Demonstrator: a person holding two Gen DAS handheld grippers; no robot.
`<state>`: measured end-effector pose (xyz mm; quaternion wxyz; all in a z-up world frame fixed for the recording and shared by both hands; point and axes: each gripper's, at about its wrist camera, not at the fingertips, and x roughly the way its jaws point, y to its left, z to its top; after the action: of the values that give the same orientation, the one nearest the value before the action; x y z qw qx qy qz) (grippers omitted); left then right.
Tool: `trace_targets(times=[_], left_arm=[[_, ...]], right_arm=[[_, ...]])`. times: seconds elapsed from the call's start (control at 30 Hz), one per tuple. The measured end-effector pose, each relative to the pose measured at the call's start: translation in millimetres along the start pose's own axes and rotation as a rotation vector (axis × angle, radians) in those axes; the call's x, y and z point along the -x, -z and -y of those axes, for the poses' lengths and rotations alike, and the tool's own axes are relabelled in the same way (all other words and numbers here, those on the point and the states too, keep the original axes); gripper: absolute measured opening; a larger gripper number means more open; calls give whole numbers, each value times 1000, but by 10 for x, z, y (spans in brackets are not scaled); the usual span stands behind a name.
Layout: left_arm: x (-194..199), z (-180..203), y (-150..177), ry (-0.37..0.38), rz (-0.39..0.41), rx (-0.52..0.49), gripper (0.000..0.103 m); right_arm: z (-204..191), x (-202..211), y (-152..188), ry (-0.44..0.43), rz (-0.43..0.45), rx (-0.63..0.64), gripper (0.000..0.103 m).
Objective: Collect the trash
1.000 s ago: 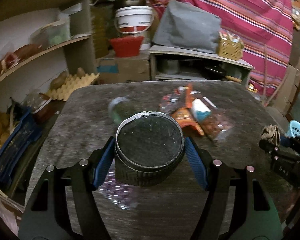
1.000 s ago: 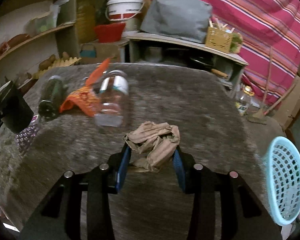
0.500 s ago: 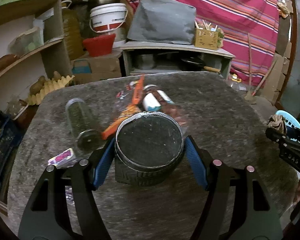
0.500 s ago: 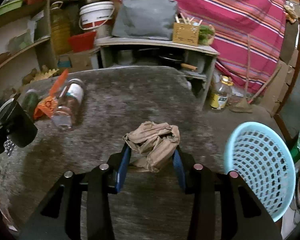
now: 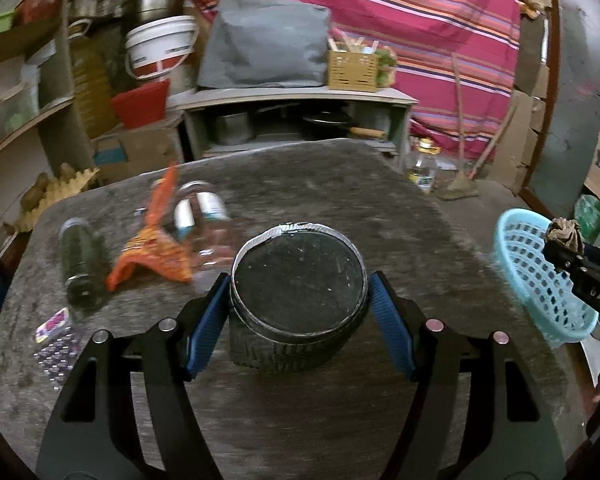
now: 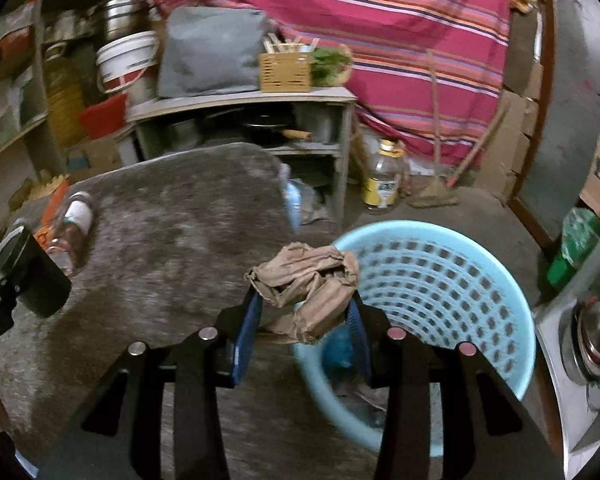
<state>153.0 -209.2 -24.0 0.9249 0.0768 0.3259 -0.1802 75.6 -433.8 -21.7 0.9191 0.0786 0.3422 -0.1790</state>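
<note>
My left gripper (image 5: 300, 304) is shut on a black round container (image 5: 300, 296) and holds it above the dark table (image 5: 320, 412). My right gripper (image 6: 304, 308) is shut on a crumpled brown paper wad (image 6: 306, 284), held at the near rim of the light blue trash basket (image 6: 440, 280), which stands off the table's right edge. The basket (image 5: 540, 276) and the wad (image 5: 564, 232) also show at the right of the left wrist view. An orange wrapper (image 5: 152, 248), a clear plastic bottle (image 5: 204, 220), a dark green bottle (image 5: 78, 256) and a pill blister pack (image 5: 56, 348) lie on the table's left side.
A grey shelf unit (image 5: 296, 120) with pots stands behind the table. Wooden shelves (image 5: 20, 120) line the left. A yellow-labelled jar (image 6: 384, 180) and a broom (image 6: 436, 196) are on the floor by a striped cloth. A steel vessel (image 6: 596, 332) is at far right.
Both grippers have swung to the right with their loads. The right gripper has carried the paper wad from over the table to the basket's rim. The table litter has shifted left in view.
</note>
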Motion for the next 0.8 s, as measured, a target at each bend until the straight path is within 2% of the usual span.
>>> trace_targets(times=[0.3, 0.63, 0.8], left_arm=[[57, 648, -39, 62, 19, -68, 68], [-20, 1241, -27, 118, 11, -127, 68], [-141, 1501, -97, 197, -19, -114, 68]], right_arm=[[568, 70, 70, 54, 3, -48, 41], [983, 147, 101, 81, 18, -116, 41], [1249, 184, 141, 115, 27, -165, 41]])
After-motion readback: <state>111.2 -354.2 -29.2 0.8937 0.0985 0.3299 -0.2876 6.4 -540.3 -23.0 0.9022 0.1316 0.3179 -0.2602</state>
